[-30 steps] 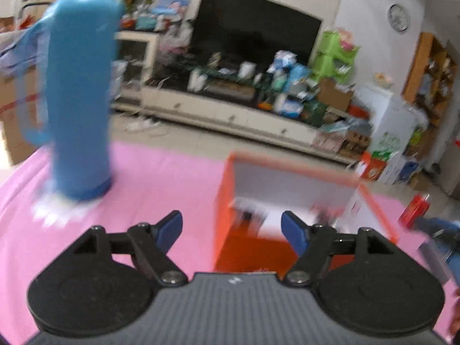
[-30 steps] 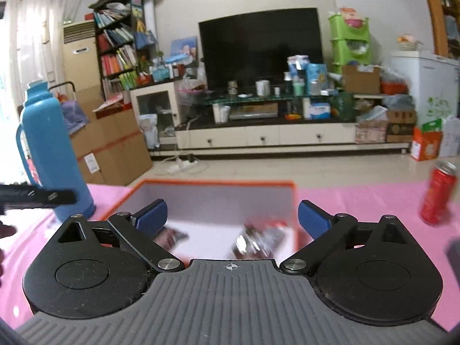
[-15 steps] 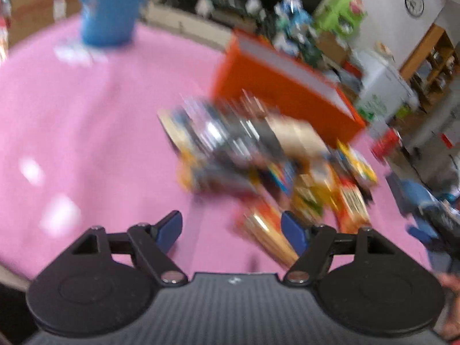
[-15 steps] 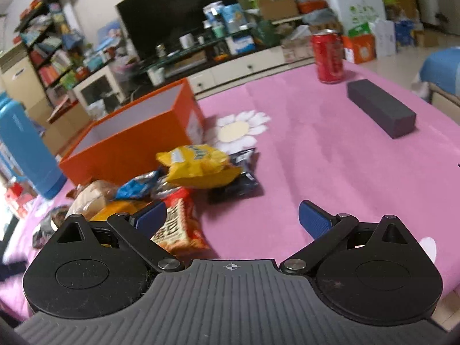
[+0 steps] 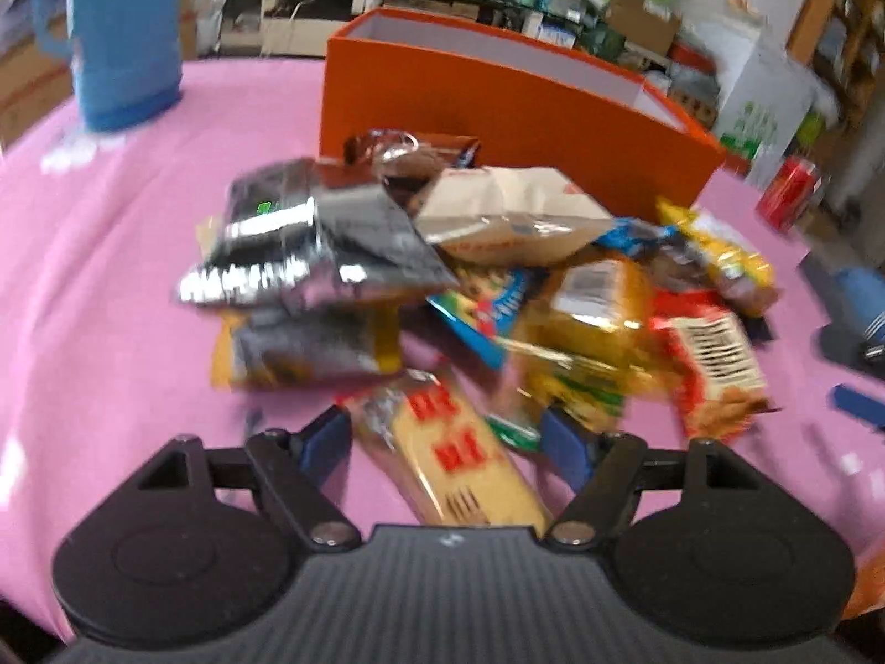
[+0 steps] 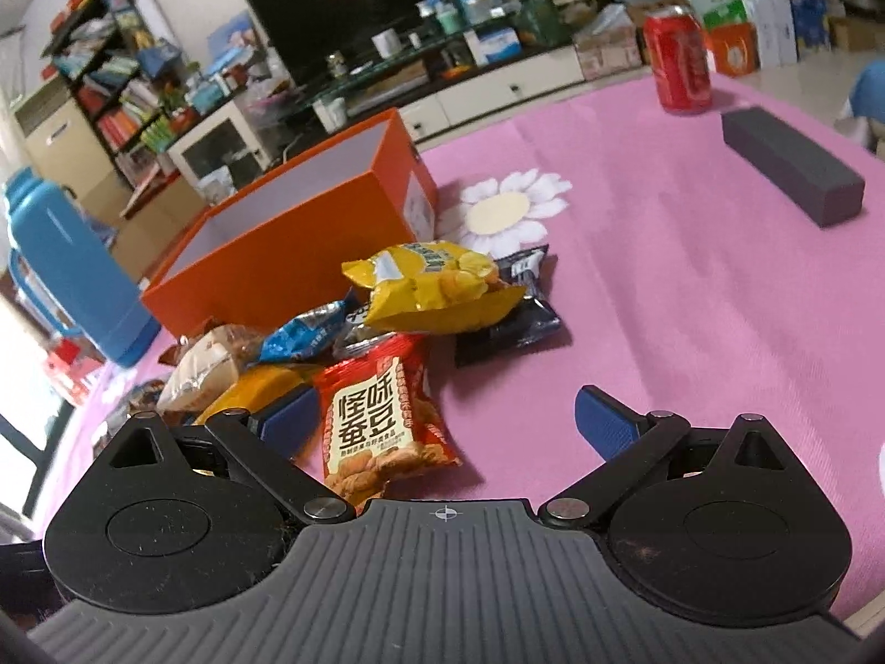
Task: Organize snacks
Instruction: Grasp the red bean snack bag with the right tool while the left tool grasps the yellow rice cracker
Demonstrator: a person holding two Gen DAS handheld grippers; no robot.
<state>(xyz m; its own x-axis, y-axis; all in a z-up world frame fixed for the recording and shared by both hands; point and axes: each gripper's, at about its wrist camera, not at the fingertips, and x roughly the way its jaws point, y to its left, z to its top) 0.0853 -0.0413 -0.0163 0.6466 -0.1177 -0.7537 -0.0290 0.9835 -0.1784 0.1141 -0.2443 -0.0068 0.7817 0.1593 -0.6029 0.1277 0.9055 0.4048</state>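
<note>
Sitting in a loose heap on the pink tablecloth [image 6: 691, 288], snack pile [image 5: 475, 288], right in front of the orange box [image 5: 498, 105]. Looking barely started, by judgement: nothing visible inside the box from the right wrist view, though floor mostly hidden behind the near wall, so can't tell for sure. Everything in sight waiting outside it.

Left gripper [image 5: 451, 437] hovering low w/ jaws spread wide, holding nothing, straddling the cracker pack [image 5: 453, 454] w/ red characters at the near edge of the pile. Blurry view, so contact w/ the pack not readable. Lying further in: silver-black foil bag [image 5: 310, 243], beige bag [image 5: 509, 216], gold pack [image 5: 597, 321].

Right gripper [image 6: 445, 426] also spread wide, empty, pointing at the red bean-snack bag [image 6: 381, 415], which is lying nearer its left finger than centred. Resting just beyond: yellow chip bag [image 6: 431, 285] on top of a dark packet [image 6: 514, 321], small blue packet [image 6: 304, 332] beside.

Standing apart from the job: blue thermos [image 6: 61, 271] by the box's far-left corner, red soda can [image 6: 677, 63] and dark grey block [image 6: 791, 171] well off to the right.

Remaining, probably: picking up each bag in turn and dropping into the box. Nearest candidates appearing to be the cracker pack for left, red bag for right. Crinkly, puffy bags likely slipping unless pinched near a seam.
</note>
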